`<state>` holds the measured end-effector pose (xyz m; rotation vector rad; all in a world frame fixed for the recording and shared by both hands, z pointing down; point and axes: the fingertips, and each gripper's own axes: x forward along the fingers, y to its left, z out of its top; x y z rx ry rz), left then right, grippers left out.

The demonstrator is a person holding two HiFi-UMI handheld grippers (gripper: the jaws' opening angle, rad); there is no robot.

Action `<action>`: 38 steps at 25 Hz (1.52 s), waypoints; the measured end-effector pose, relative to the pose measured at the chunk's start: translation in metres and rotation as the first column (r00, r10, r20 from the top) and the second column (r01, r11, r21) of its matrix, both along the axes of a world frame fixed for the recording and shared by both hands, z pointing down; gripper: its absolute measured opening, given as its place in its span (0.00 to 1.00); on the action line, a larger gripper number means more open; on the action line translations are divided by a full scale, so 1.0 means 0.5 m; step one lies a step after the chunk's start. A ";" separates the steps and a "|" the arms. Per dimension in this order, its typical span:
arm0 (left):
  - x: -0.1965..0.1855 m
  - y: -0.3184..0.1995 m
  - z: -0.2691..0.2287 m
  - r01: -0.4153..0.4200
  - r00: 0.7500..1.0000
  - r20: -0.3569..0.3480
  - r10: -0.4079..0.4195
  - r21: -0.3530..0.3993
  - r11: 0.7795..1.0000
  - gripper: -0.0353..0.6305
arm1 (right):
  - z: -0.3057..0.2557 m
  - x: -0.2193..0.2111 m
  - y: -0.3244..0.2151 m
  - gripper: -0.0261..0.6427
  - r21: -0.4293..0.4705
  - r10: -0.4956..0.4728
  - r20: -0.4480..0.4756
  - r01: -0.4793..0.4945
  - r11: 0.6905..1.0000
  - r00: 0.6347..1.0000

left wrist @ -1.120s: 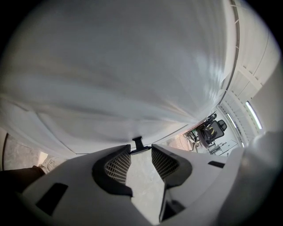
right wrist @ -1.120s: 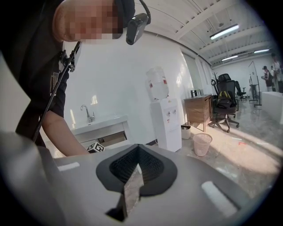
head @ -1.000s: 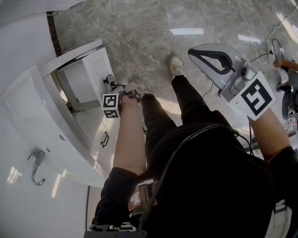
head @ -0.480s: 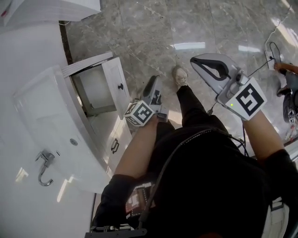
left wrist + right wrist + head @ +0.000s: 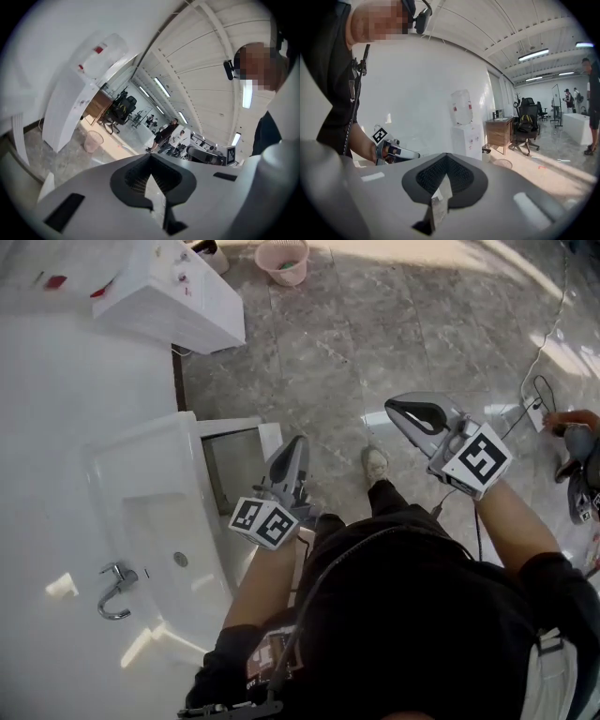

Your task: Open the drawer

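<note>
Marble floor point(image 5: 375, 334) | left gripper point(image 5: 296, 446) jaws just closed, empty | right gripper point(image 5: 394, 411) jaws together

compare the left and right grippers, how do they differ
In the head view the left gripper points up the picture beside the open drawer; the right gripper points leftward over the floor. The left gripper's marker cube shows two faces, the right gripper's one. Both are shut, holding nothing.
</note>
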<state>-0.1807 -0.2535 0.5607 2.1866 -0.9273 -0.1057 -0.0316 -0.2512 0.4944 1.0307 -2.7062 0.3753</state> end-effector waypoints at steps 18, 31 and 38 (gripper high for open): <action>-0.289 0.054 -0.510 0.063 0.994 0.063 -0.095 0.393 0.918 0.05 | -0.330 -0.114 -0.016 0.04 0.076 -0.056 0.047 0.052 0.996 0.997; -0.396 0.131 -0.638 0.116 0.978 0.097 -0.187 0.496 0.861 0.05 | -0.473 -0.167 -0.005 0.04 0.110 -0.089 0.110 0.077 0.991 0.990; -0.402 0.134 -0.651 0.102 0.978 0.106 -0.178 0.503 0.858 0.05 | -0.482 -0.185 -0.007 0.04 0.102 -0.104 0.119 0.092 0.990 0.987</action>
